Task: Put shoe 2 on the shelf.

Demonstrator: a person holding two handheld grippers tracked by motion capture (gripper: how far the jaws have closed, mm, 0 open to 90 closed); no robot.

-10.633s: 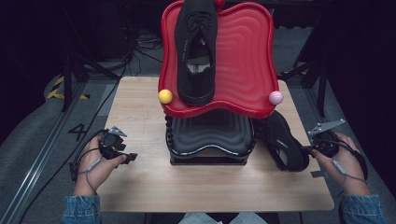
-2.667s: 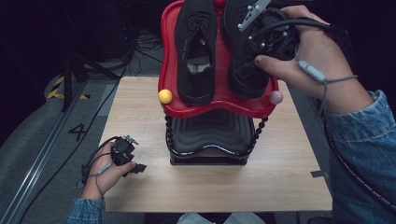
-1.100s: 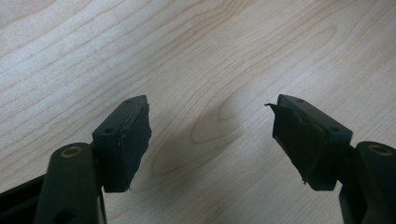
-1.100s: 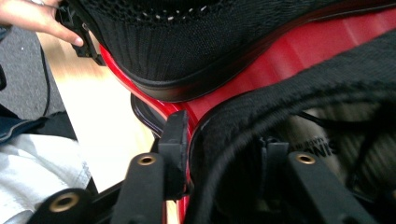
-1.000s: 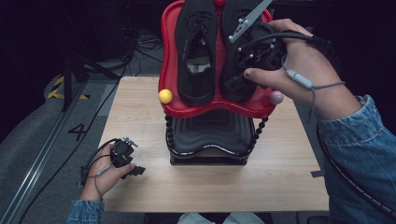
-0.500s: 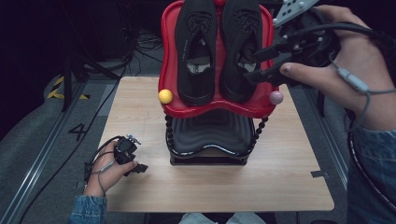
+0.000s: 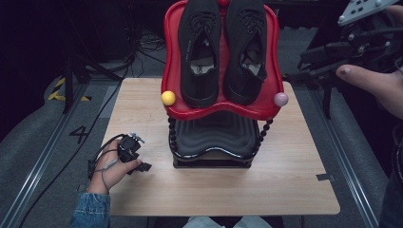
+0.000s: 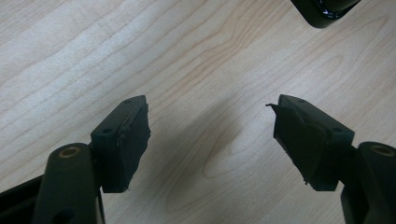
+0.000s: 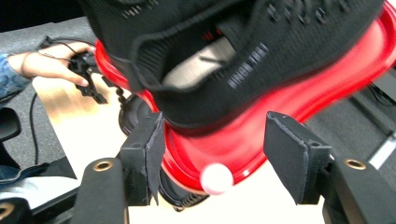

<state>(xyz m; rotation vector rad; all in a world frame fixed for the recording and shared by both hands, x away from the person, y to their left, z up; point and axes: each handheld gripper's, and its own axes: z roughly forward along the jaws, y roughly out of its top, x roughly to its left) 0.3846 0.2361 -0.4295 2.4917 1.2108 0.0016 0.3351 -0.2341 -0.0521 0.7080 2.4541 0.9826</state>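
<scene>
The right hand-held gripper [image 7: 304, 71] has just let go: a second ago it sat over the right shoe on the red tray, and since then its jaws have been opening — they now stand apart with nothing between them. It has drawn back off the right side of the tray and hangs in the air there, pointing at the tray's edge. In the right gripper view the two pads [image 9: 152, 149] frame the heel of the right shoe [image 7: 245, 52] and the pink ball [image 7: 281, 99] at the tray's near right corner, touching neither.

The right shoe rests on the red tray [image 7: 172, 57], toe far and heel near, just beside the left shoe [image 7: 202, 52] — the pair lies side by side on the upper tier of the rack, above the black tray [image 7: 216, 137]. A yellow ball [image 7: 168, 98] marks the near left corner.

The left hand-held gripper [image 7: 142, 166] rests low on the counter [image 7: 228, 190] at its near left, jaws apart over bare wood, idle.

As I judge it, the placing is done; only the withdrawal of the right hand remains.
</scene>
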